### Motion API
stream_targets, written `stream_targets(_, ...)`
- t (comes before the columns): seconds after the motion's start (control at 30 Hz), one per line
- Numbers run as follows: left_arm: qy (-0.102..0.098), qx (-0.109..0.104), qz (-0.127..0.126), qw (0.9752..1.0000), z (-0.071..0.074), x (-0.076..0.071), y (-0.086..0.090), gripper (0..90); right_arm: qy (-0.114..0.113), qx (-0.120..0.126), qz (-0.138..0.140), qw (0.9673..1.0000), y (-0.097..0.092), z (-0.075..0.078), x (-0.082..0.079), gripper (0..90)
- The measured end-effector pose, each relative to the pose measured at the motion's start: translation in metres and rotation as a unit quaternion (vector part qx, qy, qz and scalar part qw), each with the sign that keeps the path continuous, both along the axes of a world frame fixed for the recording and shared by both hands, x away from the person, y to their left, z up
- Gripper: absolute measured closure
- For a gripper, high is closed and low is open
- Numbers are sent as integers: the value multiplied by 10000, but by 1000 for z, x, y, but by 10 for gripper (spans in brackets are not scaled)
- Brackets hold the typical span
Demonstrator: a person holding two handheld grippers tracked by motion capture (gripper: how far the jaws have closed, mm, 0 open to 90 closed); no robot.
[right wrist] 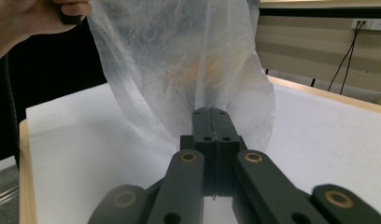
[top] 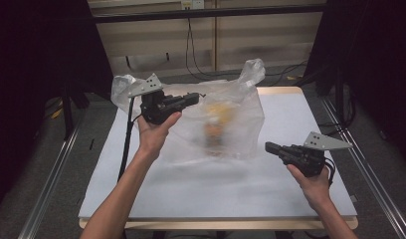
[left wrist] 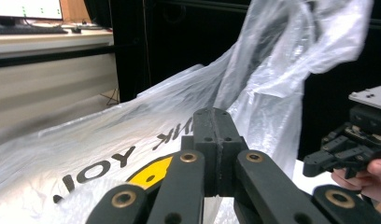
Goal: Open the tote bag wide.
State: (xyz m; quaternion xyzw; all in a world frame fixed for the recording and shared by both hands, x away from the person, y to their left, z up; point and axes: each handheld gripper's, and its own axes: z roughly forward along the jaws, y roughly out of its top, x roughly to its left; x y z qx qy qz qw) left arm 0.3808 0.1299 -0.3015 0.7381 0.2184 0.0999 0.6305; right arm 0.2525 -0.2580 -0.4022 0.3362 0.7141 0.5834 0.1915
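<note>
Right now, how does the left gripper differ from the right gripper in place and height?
The left gripper is raised over the plastic bag, at its upper left; the right gripper sits lower, beside the bag's lower right edge, over the table. Both have their jaws shut, with nothing visibly clamped.

Bare forearms, no sleeves in the high view. Left gripper (top: 193, 98): black, chunky body, grey three-cornered plate on top with small drilled holes; black cable trailing from its rear. Right gripper (top: 270, 147): same black build, same grey perforated plate, black cable looped at the back. In the right gripper view, fingers (right wrist: 203, 122) matte black, blocky, flat-faced, thin seam between them, small recessed screws near the tips. Two broad black linkage bars below, each with brass-coloured pivot bushings at both ends. Identical linkage, bushings and screws in the left gripper view.
</note>
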Motion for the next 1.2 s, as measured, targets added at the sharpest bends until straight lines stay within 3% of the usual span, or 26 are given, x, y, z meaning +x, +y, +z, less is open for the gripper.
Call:
stream_targets(0.3, 181, 458, -26, 9988, -20, 7, -17, 900, 78, 3, 19, 10000, -3, -5, -1, 900)
stream_targets(0.5, 196, 659, -193, 9974, -33, 1, -24, 900, 105, -43, 38, 9999, 0, -7, -1, 900)
stream_targets(0.6, 274, 621, -207, 9975, -43, -3, -24, 900, 98, -34, 48, 9999, 0, -8, -1, 900)
stream_targets(0.93, 476, 892, -335, 9943, -75, -1, -31, 900, 137, -13, 49, 9999, -1, -10, 0, 900)
stream_targets(1.17, 630, 1169, -457, 9901, -104, -6, -43, 900, 176, 12, 133, 9998, 2, -9, 1, 900)
stream_targets(1.2, 658, 1129, -463, 9903, -105, -6, -43, 900, 172, 65, 164, 9997, 3, -7, 2, 900)
